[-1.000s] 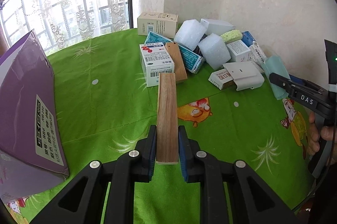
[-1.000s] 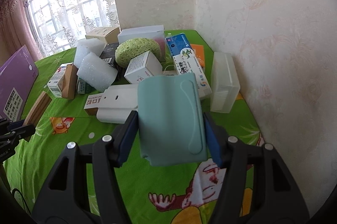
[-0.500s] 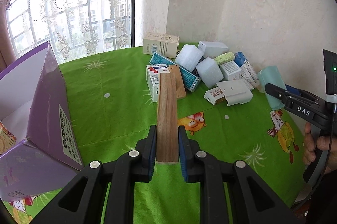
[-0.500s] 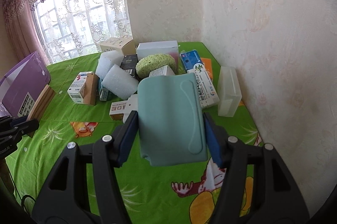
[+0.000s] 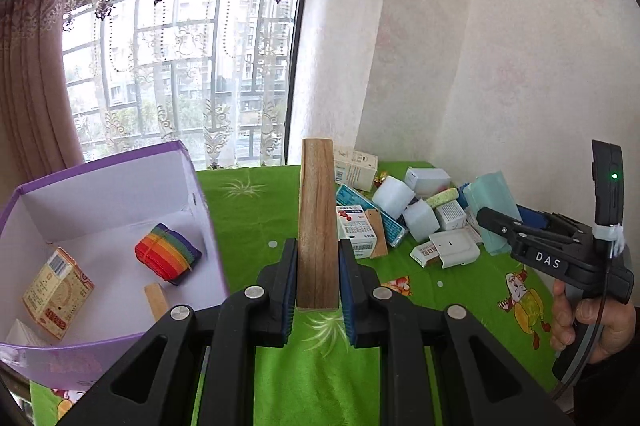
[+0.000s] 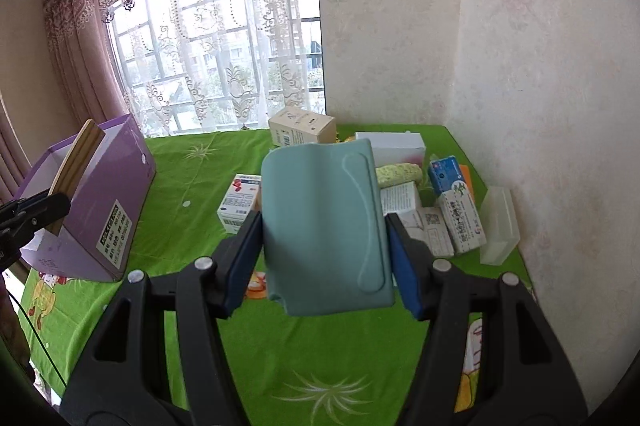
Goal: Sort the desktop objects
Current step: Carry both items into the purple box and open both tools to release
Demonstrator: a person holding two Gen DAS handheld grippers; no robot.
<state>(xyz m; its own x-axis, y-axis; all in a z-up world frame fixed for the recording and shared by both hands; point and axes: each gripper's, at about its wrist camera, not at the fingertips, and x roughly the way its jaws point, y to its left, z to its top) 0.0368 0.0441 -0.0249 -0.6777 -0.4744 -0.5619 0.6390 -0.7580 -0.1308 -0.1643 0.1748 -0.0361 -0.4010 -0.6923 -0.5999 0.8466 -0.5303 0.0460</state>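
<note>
Wood block (image 5: 316,226), long, brown-grained

The worktop (image 6: 192,177) wears a green cloth printed with cartoon figures and pale leaf sprays. A purple box (image 6: 116,185) stands on it at the left, open at the top. Against the far right corner lies a heap: a beige carton (image 6: 302,125), a red-and-white packet (image 6: 240,195), a white box (image 6: 390,143), foam blocks (image 5: 394,191), a yellow-green sponge (image 6: 400,173) and a clear plastic case (image 6: 500,222).

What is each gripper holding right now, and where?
Left gripper clamps the wooden block at its near end; right gripper clamps the teal case by its sides.
</note>
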